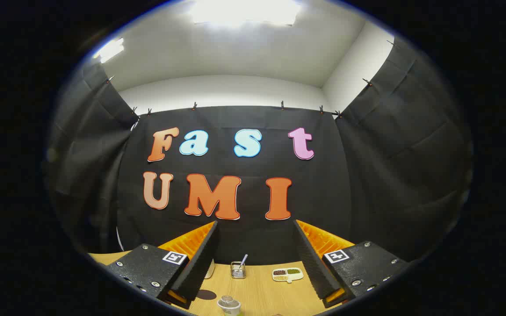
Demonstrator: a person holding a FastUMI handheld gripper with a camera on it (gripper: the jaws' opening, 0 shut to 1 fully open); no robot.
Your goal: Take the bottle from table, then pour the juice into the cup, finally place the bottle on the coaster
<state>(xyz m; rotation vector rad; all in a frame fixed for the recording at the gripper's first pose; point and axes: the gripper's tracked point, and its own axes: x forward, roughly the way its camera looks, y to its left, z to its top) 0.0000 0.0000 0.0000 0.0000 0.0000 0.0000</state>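
While the gripper (255,259) is raised above the wooden counter (262,289), its fingers stand wide apart and grasp nothing. Between them, low and near, the bottle (229,305) stands upright on the counter, its cap and neck visible. A dark round coaster (206,294) lies just to its left, close by the left finger. Beyond, toward the wall, sit a small wire holder (237,270) with a utensil in it and a divided dish (287,274).
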